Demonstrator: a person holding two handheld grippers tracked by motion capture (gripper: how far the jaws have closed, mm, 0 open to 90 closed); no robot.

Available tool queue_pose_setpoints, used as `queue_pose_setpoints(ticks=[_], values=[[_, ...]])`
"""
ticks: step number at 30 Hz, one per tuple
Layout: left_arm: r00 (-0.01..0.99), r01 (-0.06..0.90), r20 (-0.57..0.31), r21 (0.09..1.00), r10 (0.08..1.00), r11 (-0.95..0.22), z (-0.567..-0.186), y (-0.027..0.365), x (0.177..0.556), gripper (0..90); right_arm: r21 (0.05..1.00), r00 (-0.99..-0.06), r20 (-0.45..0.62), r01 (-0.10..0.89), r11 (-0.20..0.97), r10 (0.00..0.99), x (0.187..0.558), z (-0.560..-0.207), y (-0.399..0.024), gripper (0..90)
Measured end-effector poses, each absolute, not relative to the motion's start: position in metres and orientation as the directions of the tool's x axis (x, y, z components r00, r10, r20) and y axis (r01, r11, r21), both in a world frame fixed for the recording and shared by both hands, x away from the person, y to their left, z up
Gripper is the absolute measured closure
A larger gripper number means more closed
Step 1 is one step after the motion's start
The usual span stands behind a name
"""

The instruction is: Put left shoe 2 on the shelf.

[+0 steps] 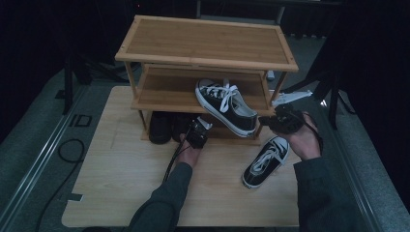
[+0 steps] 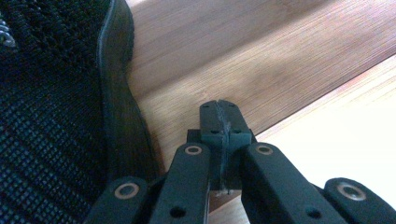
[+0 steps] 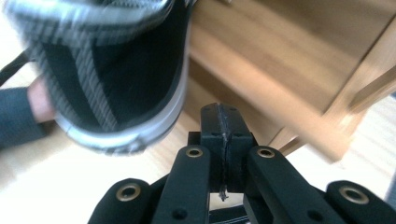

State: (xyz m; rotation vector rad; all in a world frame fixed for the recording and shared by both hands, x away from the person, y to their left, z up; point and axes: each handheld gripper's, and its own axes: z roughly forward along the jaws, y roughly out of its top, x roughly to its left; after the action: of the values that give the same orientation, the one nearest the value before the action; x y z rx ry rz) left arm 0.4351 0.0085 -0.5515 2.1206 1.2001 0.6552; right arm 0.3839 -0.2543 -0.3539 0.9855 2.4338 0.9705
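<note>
Pale wooden table (image 1: 121, 183), dark room; bamboo rack (image 1: 208, 43). Black sneaker (image 1: 226, 105) overhangs middle shelf; another sneaker (image 1: 266, 162) on table. Left gripper (image 2: 219, 105), right gripper (image 3: 219, 109): jaws pressed together, empty.

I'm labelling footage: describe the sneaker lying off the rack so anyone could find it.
Start at the wooden shoe rack on the table. Right of its foot, by the right gripper, lies a black sneaker. Unlike its mate on the middle shelf, it rests on the tabletop.
</note>
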Motion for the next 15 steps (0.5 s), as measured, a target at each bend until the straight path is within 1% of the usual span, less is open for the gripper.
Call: queue_pose_setpoints(ticks=[1, 8, 15], values=[[0.469, 0.574, 0.125, 0.709, 0.874, -0.409, -0.551, 0.008, 0.435, 89.9, 0.717, -0.713, -0.021, 0.478, 0.507, 0.701, 0.377, -0.359, -0.259, 89.7], [0.469, 0.573, 0.127, 0.709, 0.874, -0.411, -0.552, 0.008, 0.435, 89.9, 0.718, -0.739, -0.036, 0.449, 0.532, 0.673, 0.356, -0.366, -0.26, 89.7], [0.468, 0.571, 0.129, 0.711, 0.875, -0.41, -0.552, 0.008, 0.435, 89.9, 0.734, -0.775, -0.048, 0.401, 0.548, 0.631, 0.339, -0.364, -0.249, 89.8]])
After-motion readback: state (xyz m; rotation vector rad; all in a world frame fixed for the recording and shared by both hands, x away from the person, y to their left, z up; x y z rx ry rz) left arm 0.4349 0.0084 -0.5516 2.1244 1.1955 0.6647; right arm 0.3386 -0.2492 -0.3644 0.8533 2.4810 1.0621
